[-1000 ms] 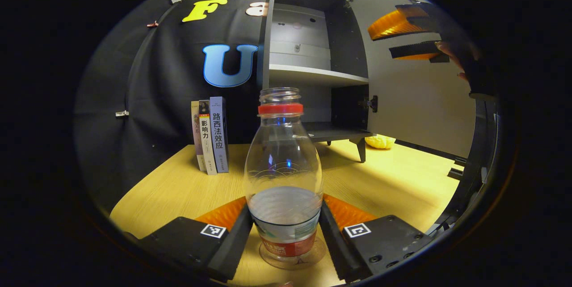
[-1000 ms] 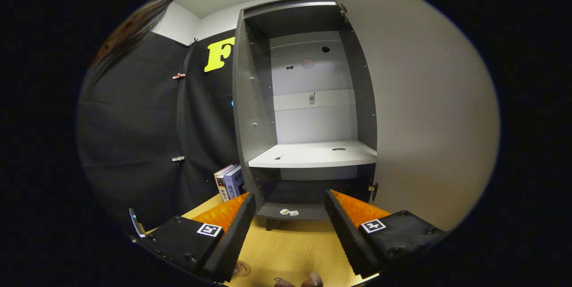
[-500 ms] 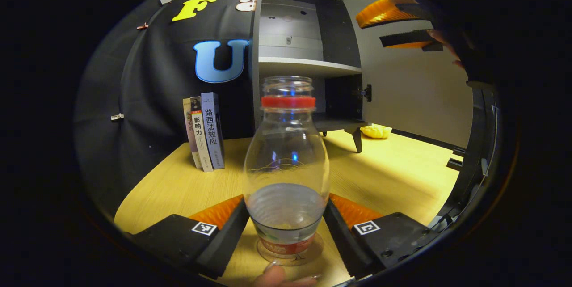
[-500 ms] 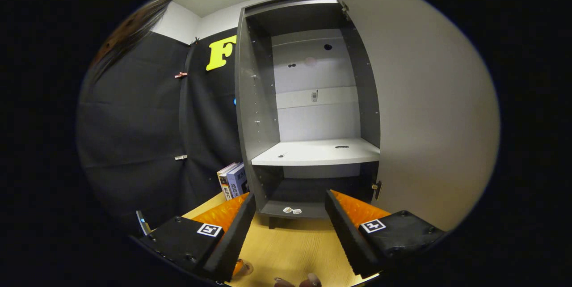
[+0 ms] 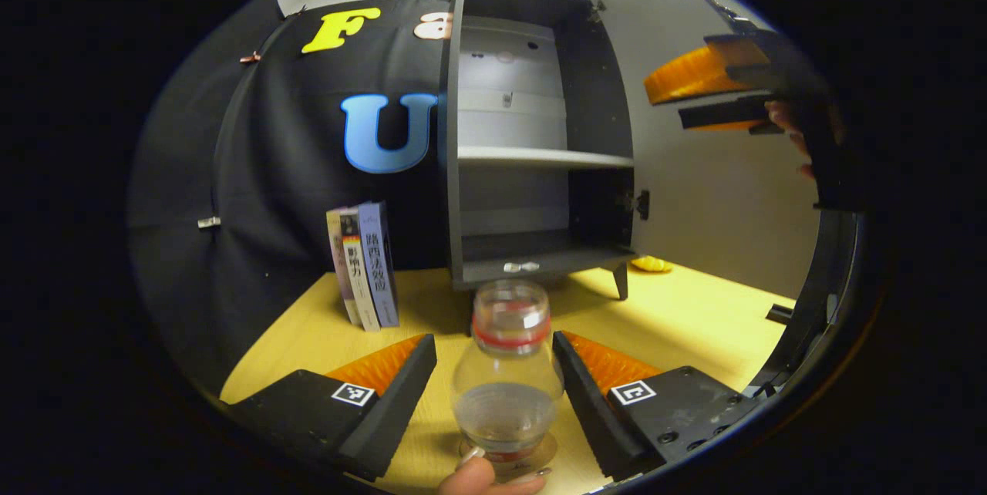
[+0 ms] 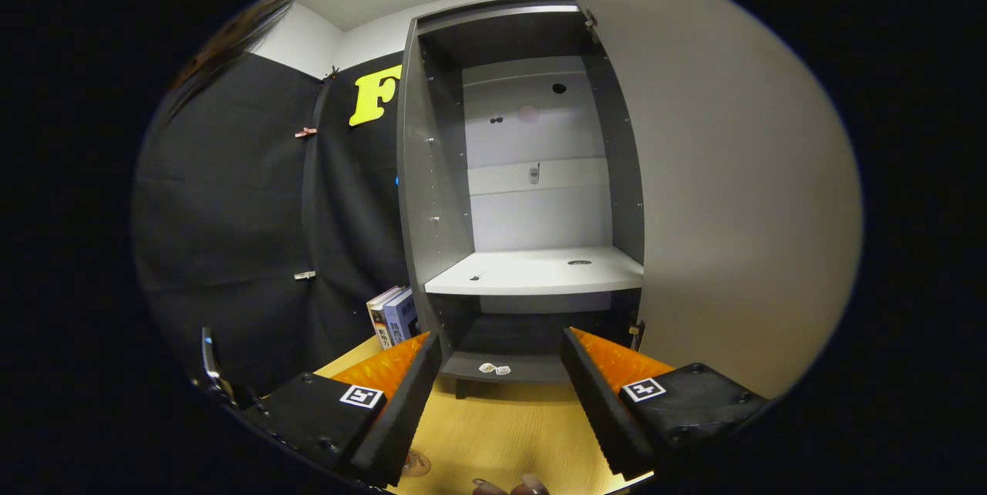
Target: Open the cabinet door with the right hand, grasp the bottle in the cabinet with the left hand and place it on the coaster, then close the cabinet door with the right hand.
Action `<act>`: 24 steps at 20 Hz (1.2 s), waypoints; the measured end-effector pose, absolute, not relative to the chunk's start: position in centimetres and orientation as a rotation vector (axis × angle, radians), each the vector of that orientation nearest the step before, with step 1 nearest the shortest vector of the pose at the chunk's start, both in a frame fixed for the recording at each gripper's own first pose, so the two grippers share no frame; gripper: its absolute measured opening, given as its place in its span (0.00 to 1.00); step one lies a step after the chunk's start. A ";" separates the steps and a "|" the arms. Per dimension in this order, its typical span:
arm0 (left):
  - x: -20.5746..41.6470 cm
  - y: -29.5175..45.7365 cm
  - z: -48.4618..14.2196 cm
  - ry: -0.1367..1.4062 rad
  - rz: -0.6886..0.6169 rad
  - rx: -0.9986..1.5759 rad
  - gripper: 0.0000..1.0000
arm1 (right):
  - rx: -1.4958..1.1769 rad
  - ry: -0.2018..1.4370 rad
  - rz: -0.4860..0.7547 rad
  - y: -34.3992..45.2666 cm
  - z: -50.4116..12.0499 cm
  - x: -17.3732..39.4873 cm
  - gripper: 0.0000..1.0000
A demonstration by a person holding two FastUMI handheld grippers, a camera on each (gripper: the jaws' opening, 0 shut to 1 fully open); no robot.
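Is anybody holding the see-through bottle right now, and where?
No. The clear plastic bottle stands free between the open left gripper; the right gripper holds nothing.

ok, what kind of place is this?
Looks like a staged recording booth, not a real home: a small grey cabinet on a wooden tabletop, black cloth wall behind, a few books as props.

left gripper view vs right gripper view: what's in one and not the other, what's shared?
Left gripper view alone: the bottle standing on the coaster between the open left tool, free of both fingers, and the right tool held up by the open door.

Right gripper view alone: hair at upper left.

Shared: the cabinet, its shelf, the books, the wooden table.
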State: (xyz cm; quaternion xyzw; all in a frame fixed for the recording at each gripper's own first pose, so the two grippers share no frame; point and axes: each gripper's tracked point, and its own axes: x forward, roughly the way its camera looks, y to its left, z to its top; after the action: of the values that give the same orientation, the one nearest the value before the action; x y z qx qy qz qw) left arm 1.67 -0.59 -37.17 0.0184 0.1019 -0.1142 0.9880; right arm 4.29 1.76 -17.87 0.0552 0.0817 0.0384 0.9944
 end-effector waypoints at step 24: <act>3.2 -11.9 -13.1 0.088 -0.574 -0.092 0.95 | 0.012 0.092 -0.252 -13.8 -2.4 -14.7 0.95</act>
State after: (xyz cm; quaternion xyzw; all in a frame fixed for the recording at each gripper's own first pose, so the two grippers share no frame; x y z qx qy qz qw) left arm 3.18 -11.93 -13.12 -0.0455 0.0434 -0.2830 0.9571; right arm -14.70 -13.77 -2.41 0.0060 0.0459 -0.1257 0.9910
